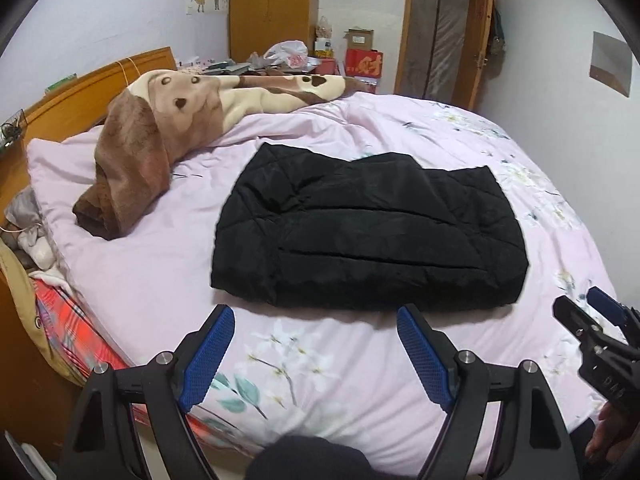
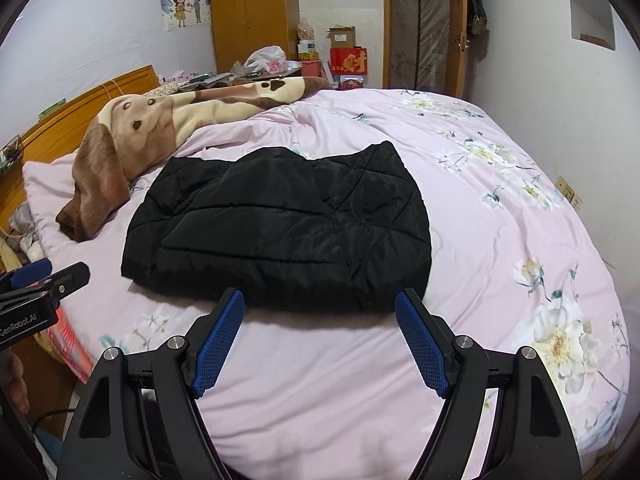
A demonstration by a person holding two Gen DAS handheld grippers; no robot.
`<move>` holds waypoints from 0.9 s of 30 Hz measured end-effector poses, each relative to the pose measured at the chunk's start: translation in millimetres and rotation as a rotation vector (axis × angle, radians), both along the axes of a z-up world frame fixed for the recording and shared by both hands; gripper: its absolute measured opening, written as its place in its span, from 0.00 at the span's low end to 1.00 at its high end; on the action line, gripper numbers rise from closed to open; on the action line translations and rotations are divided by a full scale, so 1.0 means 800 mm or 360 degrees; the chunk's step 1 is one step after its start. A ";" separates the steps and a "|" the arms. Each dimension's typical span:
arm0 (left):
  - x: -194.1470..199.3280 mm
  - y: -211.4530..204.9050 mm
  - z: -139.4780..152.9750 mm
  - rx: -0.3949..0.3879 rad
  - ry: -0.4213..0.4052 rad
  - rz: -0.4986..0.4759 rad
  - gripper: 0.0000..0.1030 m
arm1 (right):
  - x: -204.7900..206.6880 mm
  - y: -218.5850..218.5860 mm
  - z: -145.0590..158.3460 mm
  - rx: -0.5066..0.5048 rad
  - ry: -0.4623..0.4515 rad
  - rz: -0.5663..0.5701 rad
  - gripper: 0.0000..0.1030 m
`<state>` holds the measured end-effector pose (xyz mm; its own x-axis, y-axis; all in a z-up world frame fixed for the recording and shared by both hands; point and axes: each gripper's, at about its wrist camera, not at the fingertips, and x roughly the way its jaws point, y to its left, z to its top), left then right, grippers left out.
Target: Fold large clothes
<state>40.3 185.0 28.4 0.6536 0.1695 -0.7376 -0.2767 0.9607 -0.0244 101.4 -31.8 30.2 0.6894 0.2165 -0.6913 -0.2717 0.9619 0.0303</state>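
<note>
A black quilted jacket [image 1: 368, 228] lies folded into a thick rectangle in the middle of the pink floral bed cover [image 1: 320, 372]; the right wrist view shows the same jacket [image 2: 280, 228]. My left gripper [image 1: 316, 314] hovers open over the cover, short of the jacket's near edge, with nothing between its blue pads. My right gripper [image 2: 320, 300] is also open and empty, its tips just at the jacket's near edge. Each gripper appears in the other's view: the right one [image 1: 588, 312] at the right edge, the left one [image 2: 44, 274] at the left edge.
A brown and cream plush blanket [image 1: 160, 136] lies bunched at the far left of the bed by the wooden headboard [image 1: 80, 96]. A cluttered table with bags and boxes [image 1: 320, 56] stands behind the bed, beside a wardrobe and a door. A red plaid mattress edge [image 1: 64, 320] shows at left.
</note>
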 end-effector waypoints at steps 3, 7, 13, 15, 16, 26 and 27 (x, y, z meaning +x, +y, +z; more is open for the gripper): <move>-0.008 -0.011 0.000 0.0002 -0.0001 -0.0027 0.81 | -0.013 -0.002 0.004 -0.0013 -0.0027 -0.0010 0.76; -0.015 -0.018 0.001 0.0007 0.0001 -0.0037 0.81 | -0.021 -0.002 0.006 -0.0013 -0.0046 -0.0010 0.76; -0.023 -0.018 0.002 -0.0006 -0.0019 -0.0009 0.81 | -0.021 0.003 0.007 0.0002 -0.0058 -0.0018 0.76; -0.024 -0.017 0.002 -0.0012 -0.0014 -0.0005 0.81 | -0.021 0.006 0.006 0.0004 -0.0060 -0.0015 0.76; -0.025 -0.017 0.001 -0.0020 -0.0018 -0.0006 0.81 | -0.021 0.006 0.006 0.0004 -0.0059 -0.0012 0.76; -0.030 -0.019 -0.002 0.0007 -0.0021 0.0009 0.81 | -0.020 0.010 0.000 0.0016 -0.0041 -0.0001 0.76; -0.031 -0.019 -0.001 0.0013 -0.0028 0.0014 0.81 | -0.020 0.010 0.000 0.0018 -0.0041 0.0000 0.76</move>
